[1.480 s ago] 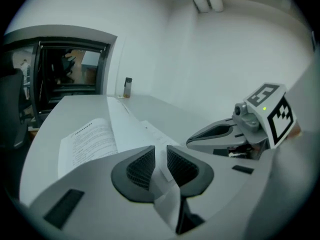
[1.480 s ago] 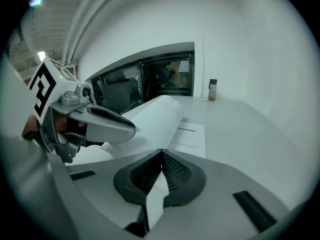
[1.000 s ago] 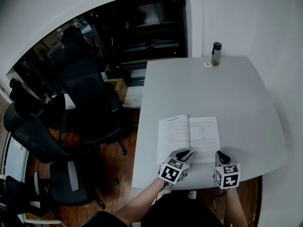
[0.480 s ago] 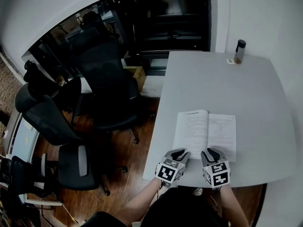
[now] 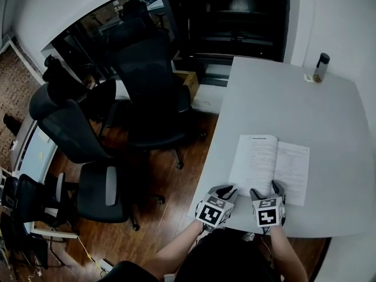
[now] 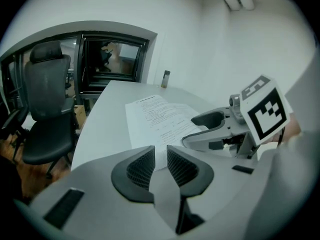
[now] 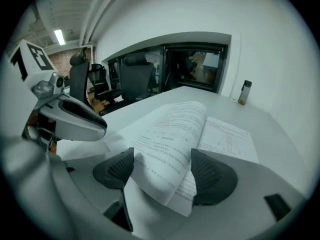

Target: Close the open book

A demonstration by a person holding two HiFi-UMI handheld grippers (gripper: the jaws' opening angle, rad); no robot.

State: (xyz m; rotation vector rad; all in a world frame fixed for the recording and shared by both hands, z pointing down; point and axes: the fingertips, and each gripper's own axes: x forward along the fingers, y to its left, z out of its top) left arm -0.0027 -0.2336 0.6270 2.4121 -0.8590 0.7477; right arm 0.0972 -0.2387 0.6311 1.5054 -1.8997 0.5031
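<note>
A grey table fills the right side of the head view, with black office chairs standing on the wooden floor to its left. The open book lies near the table's near edge, its left page arched up by the spine and its right page flat. Both pages are printed, but the lines are too small to read.

The right gripper has just been opening its jaws. They stand wide apart, a curled near corner of the left page lies between them, and the pads do not press on it. The left gripper, just beside it, has its pads drawn to a narrow slit with nothing in it.

Each gripper's cube shows black-and-white square markers. A dark-capped bottle and a small card, its print illegible, sit at the far corner
</note>
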